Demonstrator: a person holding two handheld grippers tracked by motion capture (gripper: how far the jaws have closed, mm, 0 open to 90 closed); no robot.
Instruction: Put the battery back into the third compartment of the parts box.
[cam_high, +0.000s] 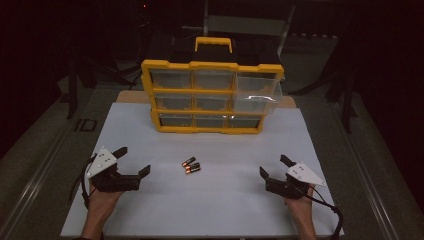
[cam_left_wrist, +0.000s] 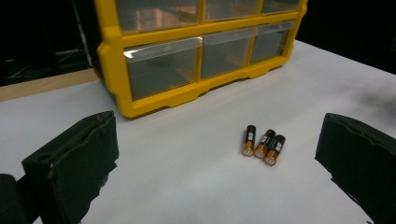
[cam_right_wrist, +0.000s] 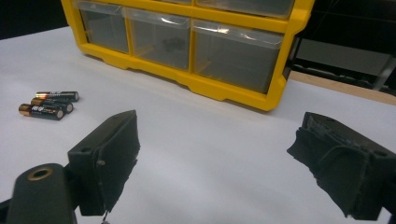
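3 batteries (cam_high: 191, 165), both tools spread, empty

Your high view looks forward and down over the whole tabletop (cam_high: 210, 205). Each gripper view sits low and close, facing across the white surface toward the yellow drawer cabinet (cam_left_wrist: 187, 95). All three share that cabinet's bottom row and the three batteries (cam_right_wrist: 49, 103), seen from opposite sides.
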